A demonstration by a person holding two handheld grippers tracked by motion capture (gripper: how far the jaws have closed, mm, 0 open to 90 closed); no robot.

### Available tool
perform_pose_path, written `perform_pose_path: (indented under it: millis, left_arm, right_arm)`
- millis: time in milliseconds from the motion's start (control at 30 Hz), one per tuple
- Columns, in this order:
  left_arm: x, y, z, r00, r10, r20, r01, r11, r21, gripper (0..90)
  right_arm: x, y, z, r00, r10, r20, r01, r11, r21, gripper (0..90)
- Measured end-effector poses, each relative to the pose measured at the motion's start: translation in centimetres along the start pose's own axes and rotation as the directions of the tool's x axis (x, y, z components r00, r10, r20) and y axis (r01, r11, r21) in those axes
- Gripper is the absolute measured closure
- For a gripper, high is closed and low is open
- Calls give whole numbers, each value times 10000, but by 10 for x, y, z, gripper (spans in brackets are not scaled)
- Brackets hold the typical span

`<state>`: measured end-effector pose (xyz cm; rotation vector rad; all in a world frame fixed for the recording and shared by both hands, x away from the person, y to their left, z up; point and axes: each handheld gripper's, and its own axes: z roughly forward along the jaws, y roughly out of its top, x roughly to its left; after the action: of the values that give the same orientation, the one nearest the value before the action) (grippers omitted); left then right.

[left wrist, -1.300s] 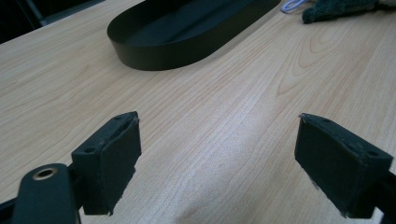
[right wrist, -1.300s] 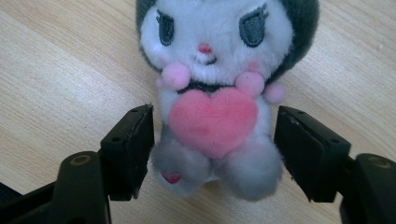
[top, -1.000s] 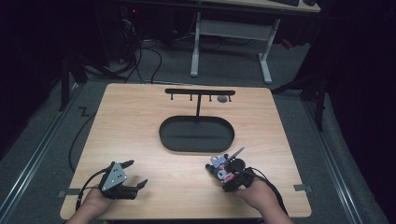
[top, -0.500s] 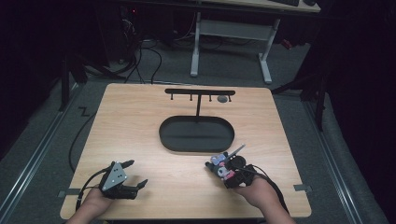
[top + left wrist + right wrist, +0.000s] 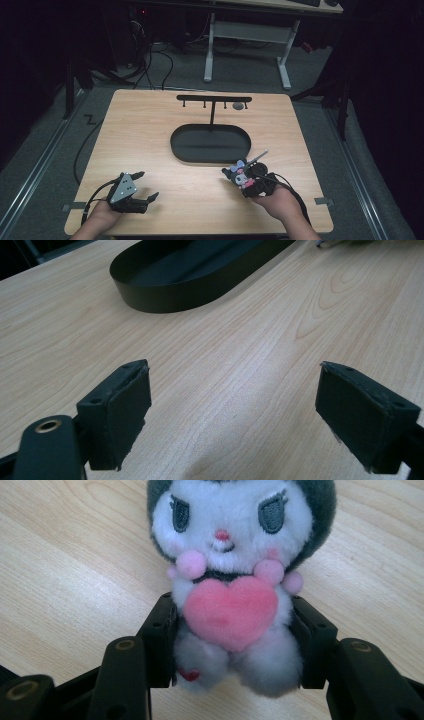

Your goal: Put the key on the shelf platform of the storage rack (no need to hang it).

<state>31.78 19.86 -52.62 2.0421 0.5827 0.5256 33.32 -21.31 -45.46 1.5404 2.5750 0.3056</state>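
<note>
Your right gripper [image 5: 235,630] clamps one plush doll [image 5: 235,570] by its lower body between both pads, near the table's [image 5: 150,130] front right, your left gripper [image 5: 235,410] gapes wide and empty, and one black oval tray [image 5: 210,145] lies beyond.

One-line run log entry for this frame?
left tool: open, low over bare table | right tool: shut on plush toy | black oval tray: empty | hook stand: behind tray
</note>
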Motion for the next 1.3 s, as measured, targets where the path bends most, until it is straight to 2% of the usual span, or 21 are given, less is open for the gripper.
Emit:
perform_pose_path:
  millis: [167, 333, 467, 600, 800, 1067, 1300]
  left_arm:
    - [2, 0, 0, 9998, -192, -67, 192, 9998, 0, 155]
    - [0, 0, 0, 9999, -70, -75, 70, 10000, -15, 155]
    - [-1, -1, -2, 10000, 74, -65, -74, 9999, -77, 155]
    - [-1, -1, -3, 10000, 13, -32, -14, 9999, -167, 155]
    - [-1, -1, -2, 10000, 38, 11, -37, 9999, -153, 155]
    - [-1, -1, -2, 10000, 74, 40, -73, 9999, -82, 155]
    - [-1, -1, -2, 10000, 58, 47, -58, 9999, -97, 155]
  right_arm:
    - [-2, 6, -3, 9999, -77, -93, 77, 10000, -44, 472]
    - [-5, 13, -4, 9999, -146, -62, 146, 9999, -75, 472]
    - [-6, 18, -8, 9999, -119, -33, 118, 9994, -319, 472]
    - [-7, 22, -9, 10000, -85, -41, 83, 9987, -504, 472]
    - [-6, 28, -14, 10000, -20, 30, 21, 9990, -438, 472]
    - [-4, 35, -28, 9998, -79, 191, 89, 9984, -560, 472]
    - [-5, 43, -29, 9997, -32, 237, 44, 9987, -513, 472]
